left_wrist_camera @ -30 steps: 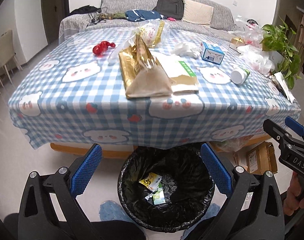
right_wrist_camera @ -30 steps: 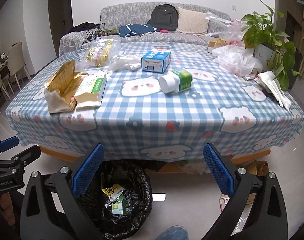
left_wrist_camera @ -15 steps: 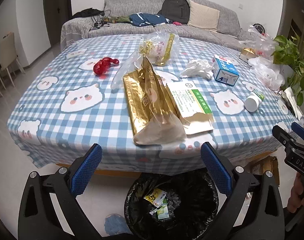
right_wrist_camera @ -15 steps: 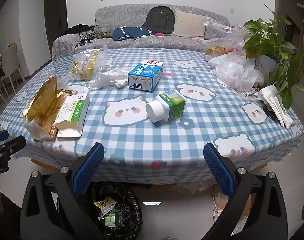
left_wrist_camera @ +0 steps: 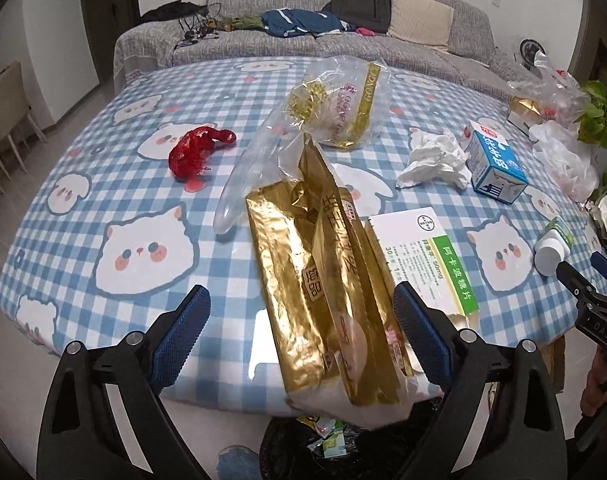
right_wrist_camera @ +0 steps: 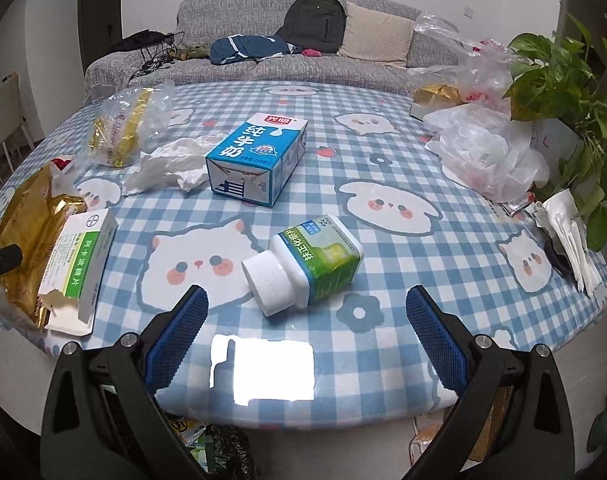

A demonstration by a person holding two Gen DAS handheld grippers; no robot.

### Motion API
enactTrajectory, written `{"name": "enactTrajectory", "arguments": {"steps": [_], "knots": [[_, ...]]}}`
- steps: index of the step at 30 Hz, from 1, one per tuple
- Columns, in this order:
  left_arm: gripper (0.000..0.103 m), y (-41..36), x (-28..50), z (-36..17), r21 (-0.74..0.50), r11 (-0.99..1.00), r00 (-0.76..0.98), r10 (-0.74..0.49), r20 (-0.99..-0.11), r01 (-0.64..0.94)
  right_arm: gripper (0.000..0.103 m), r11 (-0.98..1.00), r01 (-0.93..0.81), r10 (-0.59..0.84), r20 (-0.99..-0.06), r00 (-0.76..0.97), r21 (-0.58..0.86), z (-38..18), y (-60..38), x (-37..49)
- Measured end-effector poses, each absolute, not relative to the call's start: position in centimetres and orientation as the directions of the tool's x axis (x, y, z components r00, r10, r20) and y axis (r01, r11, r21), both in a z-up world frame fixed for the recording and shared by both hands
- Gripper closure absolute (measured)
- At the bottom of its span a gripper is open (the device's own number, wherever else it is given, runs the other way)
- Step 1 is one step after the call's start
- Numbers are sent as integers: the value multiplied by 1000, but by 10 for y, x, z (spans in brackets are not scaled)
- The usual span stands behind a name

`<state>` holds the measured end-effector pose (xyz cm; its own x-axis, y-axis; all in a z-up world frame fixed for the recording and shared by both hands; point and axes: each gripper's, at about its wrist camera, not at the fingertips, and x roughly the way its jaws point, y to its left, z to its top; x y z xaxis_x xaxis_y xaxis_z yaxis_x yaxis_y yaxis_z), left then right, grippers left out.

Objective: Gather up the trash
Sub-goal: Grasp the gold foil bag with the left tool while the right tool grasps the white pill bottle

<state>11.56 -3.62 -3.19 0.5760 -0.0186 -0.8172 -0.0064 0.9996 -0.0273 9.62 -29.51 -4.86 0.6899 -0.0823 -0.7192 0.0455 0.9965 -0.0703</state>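
My surface (left_wrist_camera: 151, 184) is a wide table under a blue-checked cloth printed with white cartoon animals, with a grey sofa (left_wrist_camera: 343, 44) behind it. A moment ago both of my views sat lower and farther back, with the black-lined trash bin (left_wrist_camera: 287, 448) filling the bottom of the left one. Now the bin is only a sliver under the near edge and the litter looms large, so I judge I am reaching for the next pieces.

The largest piece is a crumpled gold foil bag (left_wrist_camera: 323, 280), lying lengthwise with its near end hanging over the surface edge above the bin. My left tongs (left_wrist_camera: 301, 316) straddle it, jaws wide apart but closing, pads not yet touching it. Touching the bag on its right lies a torn white-and-green medicine box (left_wrist_camera: 423, 256).

Farther back are a clear plastic wrapper (left_wrist_camera: 335, 108), a blue milk carton (right_wrist_camera: 259, 156), crumpled tissue (right_wrist_camera: 171, 164) and a red scrap (left_wrist_camera: 195, 152).

My right tongs (right_wrist_camera: 303, 328) hang open and empty, just short of a small white pill bottle (right_wrist_camera: 307, 264) lying on its side.
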Motion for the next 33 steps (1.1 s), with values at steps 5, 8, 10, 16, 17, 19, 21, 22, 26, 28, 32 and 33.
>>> {"name": "enactTrajectory", "arguments": {"steps": [5, 8, 10, 16, 17, 19, 21, 22, 26, 28, 32, 33], "knots": [[25, -31, 135, -44, -35, 999, 542, -16, -840, -25, 11, 997, 49, -78, -734, 675, -61, -59, -300, 112], [32, -31, 141, -47, -45, 999, 529, -24, -848, -28, 14, 997, 45, -71, -739, 669, -54, -63, -299, 119], [42, -33, 145, -50, -41, 999, 522, -22, -853, -24, 17, 998, 42, -64, -743, 666, -49, -65, -297, 122], [65, -34, 148, -56, -26, 999, 505, -11, -863, -24, 31, 998, 41, -63, -751, 658, -48, -70, -295, 130], [66, -33, 148, -56, -29, 999, 507, -13, -862, -24, 31, 998, 41, -63, -750, 658, -48, -70, -295, 130], [72, -32, 147, -55, -32, 999, 510, -15, -860, -25, 31, 998, 41, -60, -750, 659, -44, -70, -295, 130], [79, -31, 147, -55, -35, 999, 511, -18, -859, -23, 31, 998, 43, -64, -748, 660, -48, -71, -294, 131], [83, -31, 146, -54, -35, 999, 512, -19, -859, -22, 31, 998, 44, -66, -748, 661, -49, -71, -294, 131], [87, -31, 144, -54, -34, 999, 513, -22, -858, -13, 31, 998, 51, -67, -747, 662, -44, -71, -294, 130], [90, -32, 143, -53, -30, 1000, 515, -21, -857, -9, 31, 997, 54, -70, -746, 663, -45, -70, -295, 129], [92, -31, 141, -52, -29, 1000, 519, -22, -854, -6, 31, 997, 58, -72, -745, 663, -45, -70, -295, 128], [92, -31, 141, -52, -29, 1000, 520, -21, -854, -7, 31, 997, 58, -72, -745, 663, -44, -70, -295, 128]]}}
